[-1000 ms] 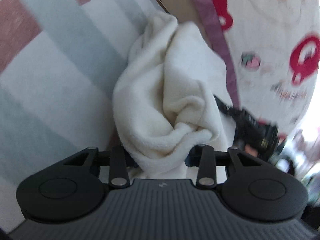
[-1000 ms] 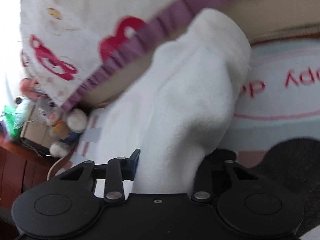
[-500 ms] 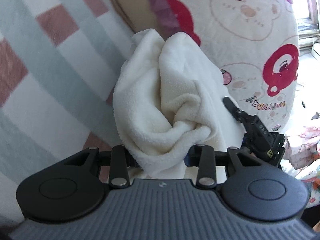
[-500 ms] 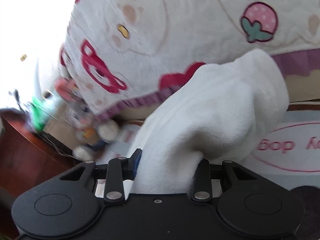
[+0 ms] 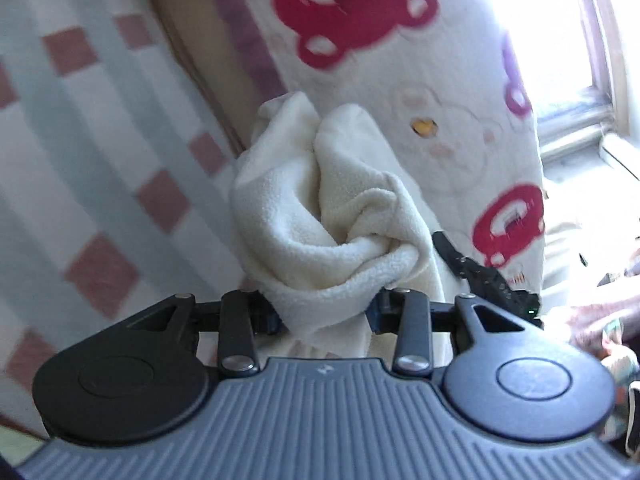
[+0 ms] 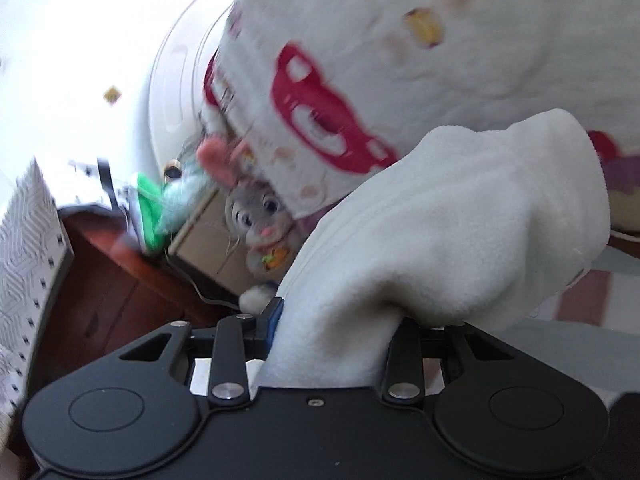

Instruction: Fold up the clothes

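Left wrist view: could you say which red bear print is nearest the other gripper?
The lower-right red bear, just above the right gripper; the other red bear sits at top.

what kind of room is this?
Likely a bedroom: a checked bedsheet, a bear-print quilt, a plush rabbit by a wooden bedside cabinet.

Cream-white fleece garment [image 5: 320, 216]: soft, thick, bunched into twisted folds. Held aloft, clamped at two places between gripper pads. Left wrist view: knotted crumple of layers, loose edge hanging below. Right wrist view [image 6: 460, 220]: smooth rounded hump draped rightward, seam line visible along left edge.
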A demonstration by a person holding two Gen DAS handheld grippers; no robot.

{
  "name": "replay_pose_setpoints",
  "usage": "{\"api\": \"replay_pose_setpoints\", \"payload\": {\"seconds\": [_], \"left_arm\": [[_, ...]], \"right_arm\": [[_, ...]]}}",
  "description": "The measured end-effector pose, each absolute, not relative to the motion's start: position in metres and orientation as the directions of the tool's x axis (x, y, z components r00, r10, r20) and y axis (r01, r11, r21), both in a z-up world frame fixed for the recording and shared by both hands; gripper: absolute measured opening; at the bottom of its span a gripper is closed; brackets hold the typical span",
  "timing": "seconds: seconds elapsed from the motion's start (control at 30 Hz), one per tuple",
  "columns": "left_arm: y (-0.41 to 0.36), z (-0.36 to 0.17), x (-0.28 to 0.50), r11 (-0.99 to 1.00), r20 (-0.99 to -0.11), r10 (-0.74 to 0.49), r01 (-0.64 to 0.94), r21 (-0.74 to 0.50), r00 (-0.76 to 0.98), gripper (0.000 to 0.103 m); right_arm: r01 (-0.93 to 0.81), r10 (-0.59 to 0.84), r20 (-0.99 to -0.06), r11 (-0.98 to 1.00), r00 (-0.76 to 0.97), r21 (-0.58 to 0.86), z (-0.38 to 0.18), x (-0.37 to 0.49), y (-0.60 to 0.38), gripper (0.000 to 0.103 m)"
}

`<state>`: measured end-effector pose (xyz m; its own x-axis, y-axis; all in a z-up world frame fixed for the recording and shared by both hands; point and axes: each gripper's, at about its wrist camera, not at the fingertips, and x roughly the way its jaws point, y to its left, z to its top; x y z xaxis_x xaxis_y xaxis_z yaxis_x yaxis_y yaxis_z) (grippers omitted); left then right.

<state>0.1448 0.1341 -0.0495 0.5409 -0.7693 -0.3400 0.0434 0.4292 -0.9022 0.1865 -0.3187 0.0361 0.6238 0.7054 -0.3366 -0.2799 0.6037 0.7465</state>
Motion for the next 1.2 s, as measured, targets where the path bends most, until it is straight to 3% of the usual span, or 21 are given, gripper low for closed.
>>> {"api": "replay_pose_setpoints", "payload": {"seconds": [0.3, 0.5, 0.7, 1.0, 1.2], "left_arm": [[0.202, -0.082, 0.127, 0.330, -0.299, -0.721, -0.070, -0.941, 0.626, 0.037], [0.191, -0.087, 0.140, 0.427, -0.317, -0.702, 0.021, -0.904, 0.637, 0.038], [0.184, -0.132, 0.162, 0.345, -0.288, -0.717, -0.036, -0.938, 0.635, 0.038], [0.205, -0.091, 0.171, 0.442, -0.273, -0.662, 0.069, -0.895, 0.698, 0.038], [0.233, -0.079, 0.164, 0.457, -0.263, -0.585, 0.044, -0.888, 0.767, 0.038]], "right_arm": [[-0.295, 0.774, -0.325, 0.538, 0.543, 0.789, 0.008, 0.204, -0.252, 0.041], [-0.261, 0.764, -0.296, 0.513, 0.573, 0.818, -0.019, 0.202, -0.256, 0.041], [-0.245, 0.728, -0.318, 0.553, 0.608, 0.796, -0.027, 0.215, -0.257, 0.041], [-0.377, 0.732, -0.272, 0.587, 0.624, 0.716, -0.005, 0.222, -0.229, 0.041], [-0.486, 0.771, -0.260, 0.585, 0.582, 0.649, 0.012, 0.235, -0.201, 0.041]]}}
